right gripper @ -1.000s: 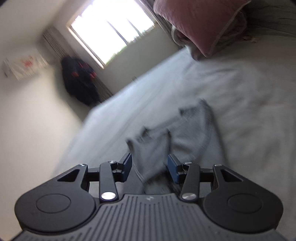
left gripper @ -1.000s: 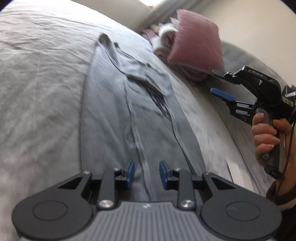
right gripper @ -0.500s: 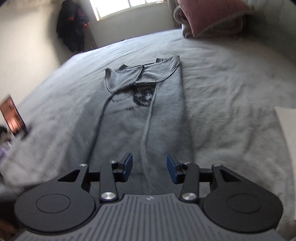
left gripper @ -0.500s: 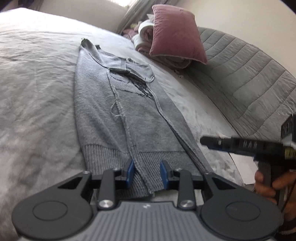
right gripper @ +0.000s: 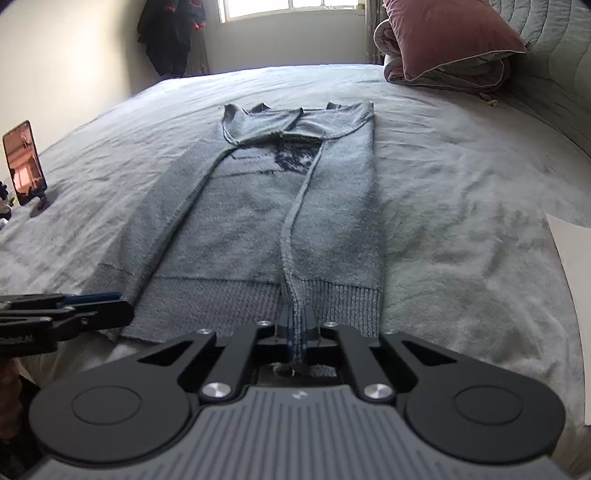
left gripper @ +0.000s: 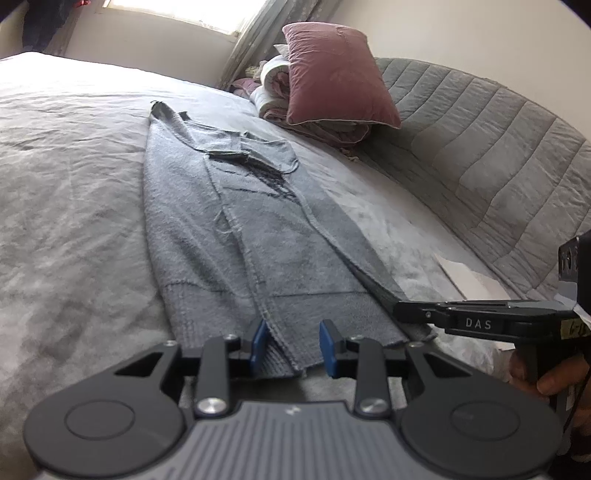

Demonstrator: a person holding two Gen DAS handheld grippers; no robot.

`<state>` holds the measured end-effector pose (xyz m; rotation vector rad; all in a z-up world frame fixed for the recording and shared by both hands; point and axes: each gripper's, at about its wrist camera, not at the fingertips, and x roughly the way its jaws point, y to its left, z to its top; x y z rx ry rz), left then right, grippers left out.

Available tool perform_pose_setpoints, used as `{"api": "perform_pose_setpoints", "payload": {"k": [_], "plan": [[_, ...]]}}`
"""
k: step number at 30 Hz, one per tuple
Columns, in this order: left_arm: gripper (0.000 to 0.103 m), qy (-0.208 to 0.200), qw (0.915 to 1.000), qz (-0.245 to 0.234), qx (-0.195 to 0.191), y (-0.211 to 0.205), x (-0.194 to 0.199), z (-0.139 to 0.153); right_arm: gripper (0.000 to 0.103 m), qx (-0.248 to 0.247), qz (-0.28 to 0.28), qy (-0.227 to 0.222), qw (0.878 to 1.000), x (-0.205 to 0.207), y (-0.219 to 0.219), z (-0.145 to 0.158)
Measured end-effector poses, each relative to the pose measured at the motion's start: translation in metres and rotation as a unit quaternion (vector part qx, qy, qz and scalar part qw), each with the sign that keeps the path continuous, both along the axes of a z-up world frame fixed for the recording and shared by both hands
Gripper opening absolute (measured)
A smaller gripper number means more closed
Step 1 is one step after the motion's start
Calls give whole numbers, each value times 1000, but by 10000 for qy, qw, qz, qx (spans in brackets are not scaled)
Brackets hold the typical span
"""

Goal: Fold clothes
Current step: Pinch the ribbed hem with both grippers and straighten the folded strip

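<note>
Grey knit sweater [right gripper: 258, 206] lies lengthwise on the bed [right gripper: 461, 206], sides folded in; my right tool [right gripper: 295, 332] is clamped on its hem, left tool [left gripper: 291, 349] apart at lower centre; a one-sided lift could skew the folds

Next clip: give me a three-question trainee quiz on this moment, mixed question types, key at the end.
1. True or false: the right hand-held gripper is shut on the grey knitted sweater's ribbed hem.
2. The left hand-held gripper is: A open, B shut on the hem, C out of view.
3. Fill in: a dusty pink ___ leans on the rolled bedding by the grey quilted headboard.

Key: 1 true; 2 A; 3 pillow.
</note>
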<state>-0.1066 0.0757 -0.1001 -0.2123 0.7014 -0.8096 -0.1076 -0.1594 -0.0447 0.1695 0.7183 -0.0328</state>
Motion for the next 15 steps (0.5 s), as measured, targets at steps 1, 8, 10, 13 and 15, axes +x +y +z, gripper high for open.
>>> {"api": "perform_pose_setpoints", "payload": {"k": [1, 8, 10, 13, 15], "plan": [[32, -19, 10000, -32, -34, 0, 0, 1, 4, -3, 9, -26, 10000, -1, 0, 1], [34, 49, 9997, -251, -23, -8, 0, -1, 12, 262, 240, 310, 9989, 8, 2, -10], [36, 140, 9993, -327, -100, -7, 2, 1, 15, 303, 381, 407, 9980, 9, 2, -11], [36, 335, 9972, -583, -327, -5, 1, 3, 17, 688, 576, 537, 9945, 6, -7, -5], [36, 404, 9954, -772, -397, -4, -2, 5, 17, 1138, 632, 596, 9897, 2, -17, -4]]}}
